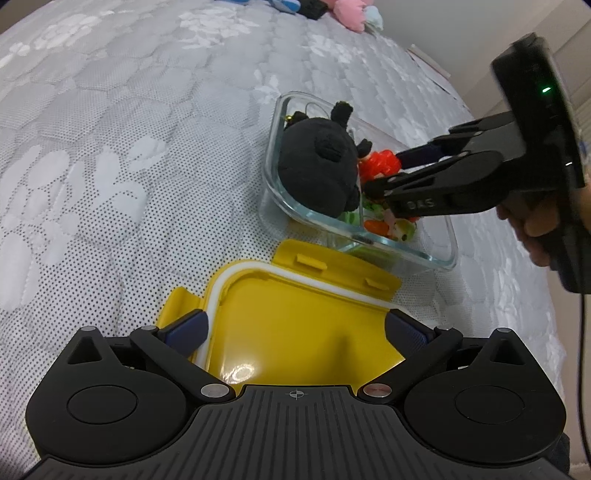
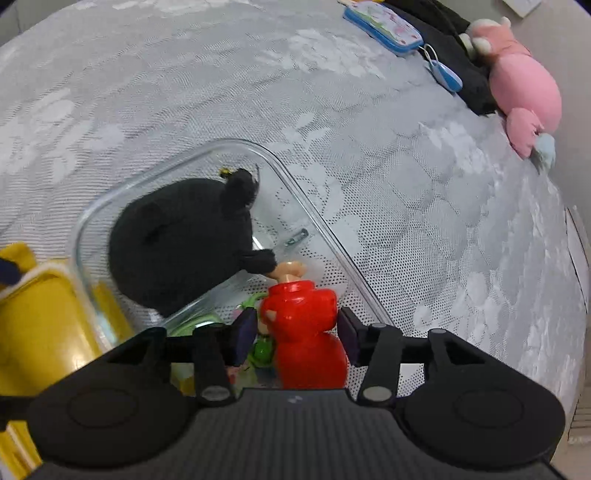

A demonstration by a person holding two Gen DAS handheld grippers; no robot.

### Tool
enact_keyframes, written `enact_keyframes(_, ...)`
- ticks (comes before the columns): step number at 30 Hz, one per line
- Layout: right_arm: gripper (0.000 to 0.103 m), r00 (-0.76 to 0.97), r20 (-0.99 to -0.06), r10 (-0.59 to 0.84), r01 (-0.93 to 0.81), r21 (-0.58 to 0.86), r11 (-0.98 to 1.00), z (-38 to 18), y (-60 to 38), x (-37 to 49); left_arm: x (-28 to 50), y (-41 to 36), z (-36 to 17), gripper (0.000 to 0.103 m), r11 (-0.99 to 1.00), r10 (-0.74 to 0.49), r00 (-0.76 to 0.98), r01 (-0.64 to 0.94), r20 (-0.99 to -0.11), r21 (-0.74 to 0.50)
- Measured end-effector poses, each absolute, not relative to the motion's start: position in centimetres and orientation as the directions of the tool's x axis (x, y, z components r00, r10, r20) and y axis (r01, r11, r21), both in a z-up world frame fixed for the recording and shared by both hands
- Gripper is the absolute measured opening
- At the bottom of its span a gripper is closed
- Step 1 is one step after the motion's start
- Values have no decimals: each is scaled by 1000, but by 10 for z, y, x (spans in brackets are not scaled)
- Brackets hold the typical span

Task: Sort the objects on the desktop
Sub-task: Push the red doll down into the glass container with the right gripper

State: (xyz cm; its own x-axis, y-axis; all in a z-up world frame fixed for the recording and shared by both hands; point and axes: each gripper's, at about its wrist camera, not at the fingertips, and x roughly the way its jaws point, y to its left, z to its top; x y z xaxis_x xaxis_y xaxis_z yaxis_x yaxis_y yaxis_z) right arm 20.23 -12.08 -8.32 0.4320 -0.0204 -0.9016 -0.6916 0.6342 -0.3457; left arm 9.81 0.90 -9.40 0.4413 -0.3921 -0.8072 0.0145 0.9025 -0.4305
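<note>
A clear glass container [image 1: 406, 247] [image 2: 314, 221] lies on the quilted grey bed. A black plush [image 1: 317, 170] [image 2: 177, 251] fills its far part. Small colourful toys [image 1: 388, 221] lie in its near part. A red figure [image 1: 376, 164] [image 2: 303, 325] stands among them between the pads of my right gripper [image 1: 386, 172] [image 2: 297, 325], with a small gap at the left pad. My left gripper [image 1: 295, 326] stands wide with a yellow lid [image 1: 295, 325] [image 2: 37, 325] spanning from pad to pad, just in front of the container.
A pink plush [image 2: 524, 92], a blue tin [image 2: 384, 26], a small blue object [image 2: 447, 77] and dark cloth [image 2: 476, 85] lie at the far edge of the bed. The bed drops off at the right. A hand [image 1: 532, 229] holds the right gripper.
</note>
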Motion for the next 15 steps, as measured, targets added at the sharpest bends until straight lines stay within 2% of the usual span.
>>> enact_keyframes(4,48,475,-880,-6,-735,-400,548,-72,-120,188,98,8,-94,103,903,-390,442,13,-808,-429)
enact_keyframes(7,48,551,-835,-8,-754,-502,424,-56,-117,170,98,8,-93,103,904,-387,443,10,-809,-427)
enact_keyframes(10,48,561,-826,-63,-770,-548,327,-62,-111,165,97,7,-93,103,907,-386,446,22,-808,-421)
enact_keyframes(12,48,558,-826,-81,-774,-553,309,-65,-109,164,97,8,-93,103,906,-389,447,26,-805,-422)
enact_keyframes(15,50,570,-819,-69,-744,-549,382,-53,-112,166,96,10,-93,103,901,-393,449,14,-802,-434)
